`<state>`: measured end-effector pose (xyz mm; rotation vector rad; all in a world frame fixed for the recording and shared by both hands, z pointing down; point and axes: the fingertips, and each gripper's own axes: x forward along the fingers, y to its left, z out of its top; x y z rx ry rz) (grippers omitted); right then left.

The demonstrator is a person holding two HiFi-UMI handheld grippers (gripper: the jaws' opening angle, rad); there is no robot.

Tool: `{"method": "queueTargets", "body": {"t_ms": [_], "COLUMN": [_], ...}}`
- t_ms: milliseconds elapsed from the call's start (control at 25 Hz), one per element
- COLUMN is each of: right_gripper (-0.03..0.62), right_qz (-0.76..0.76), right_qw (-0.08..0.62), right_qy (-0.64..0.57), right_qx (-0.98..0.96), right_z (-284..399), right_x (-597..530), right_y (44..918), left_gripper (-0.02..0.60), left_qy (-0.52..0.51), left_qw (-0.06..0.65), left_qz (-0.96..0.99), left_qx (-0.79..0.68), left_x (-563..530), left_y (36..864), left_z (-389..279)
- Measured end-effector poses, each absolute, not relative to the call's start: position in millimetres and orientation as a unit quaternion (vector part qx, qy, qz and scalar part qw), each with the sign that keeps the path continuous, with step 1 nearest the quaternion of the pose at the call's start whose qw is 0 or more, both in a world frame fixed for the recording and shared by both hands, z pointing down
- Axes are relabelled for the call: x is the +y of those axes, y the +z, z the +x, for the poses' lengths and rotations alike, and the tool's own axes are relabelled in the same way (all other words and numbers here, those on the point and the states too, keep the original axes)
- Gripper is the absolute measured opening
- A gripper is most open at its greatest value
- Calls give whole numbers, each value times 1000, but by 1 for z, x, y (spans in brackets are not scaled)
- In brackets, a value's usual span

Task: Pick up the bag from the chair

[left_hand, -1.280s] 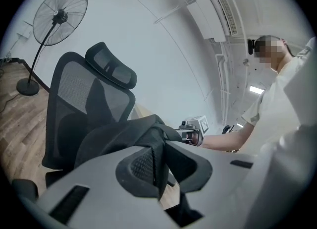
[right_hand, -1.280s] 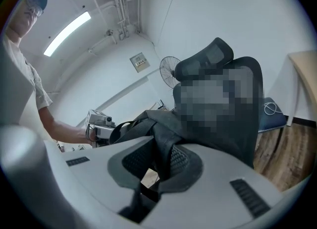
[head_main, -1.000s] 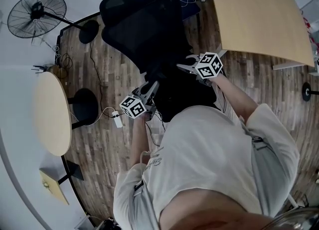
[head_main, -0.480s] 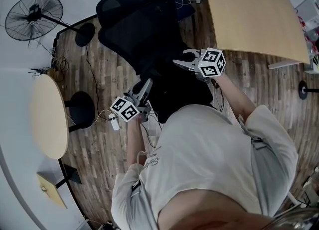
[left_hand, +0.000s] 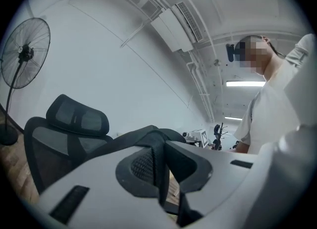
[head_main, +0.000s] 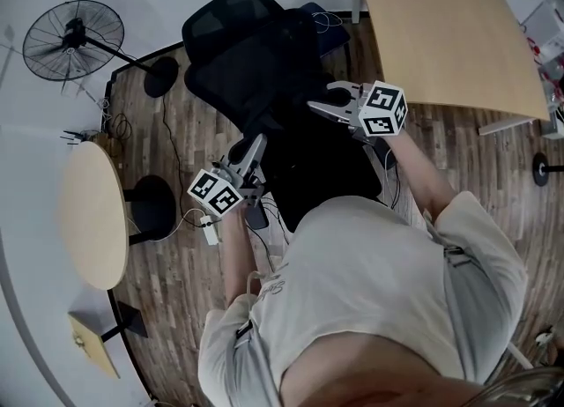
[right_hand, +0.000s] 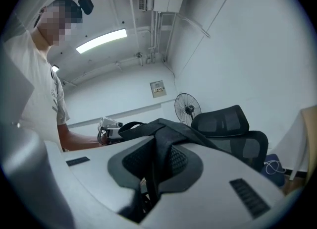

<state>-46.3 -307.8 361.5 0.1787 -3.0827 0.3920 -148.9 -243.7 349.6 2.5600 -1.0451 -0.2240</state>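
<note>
"Black fabric was all I made out between them. Where was the bag (head_main: 322,167)?"

"It was slung between the two grippers, in front of the person's chest and right by the seat of the chair (head_main: 238,53). From where I stood I couldn't tell whether its underside touched the seat."

"And the left gripper (head_main: 254,148)?"

"Its jaws were nearly together, pinching a dark strap (left_hand: 159,158) of the bag. The strap ran up out of the pads and arched across towards the other hand."

"Was it the same on the other side?"

"Yes. The right gripper (head_main: 324,104) was clamped on black bag fabric too, with the cloth bunched over its pads. Both tools pointed about level, towards the chair back."

"What stood around them?"

"The chair was a black mesh one with a headrest, on plank floor (head_main: 189,291). A standing fan (head_main: 69,37) was off behind it by the white wall, and a wooden table (head_main: 441,26) was on the person's right, well apart from the bag."
</note>
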Motion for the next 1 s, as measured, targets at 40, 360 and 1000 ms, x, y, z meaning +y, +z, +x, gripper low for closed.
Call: {"method": "queueTargets", "body": {"t_ms": [40,360,1000], "right_gripper": [28,28,26], "right_qz": [58,81,96], "right_qw": [12,17,-4], "right_qy": [118,45,33], "right_qx": [-991,-996,-995], "right_z": [-47,-41,-43], "right_x": [-308,-310,-300], "right_y": [356,330,309], "left_gripper": [51,49,49], "left_qy": [-79,-94,-88], "left_qw": [177,148,117], "left_qz": [909,914,919], "left_qx": [-370,-365,-365], "left_x": [-244,-247,-240], "left_y": [346,318,298], "left_z": [-150,-143,-148]}}
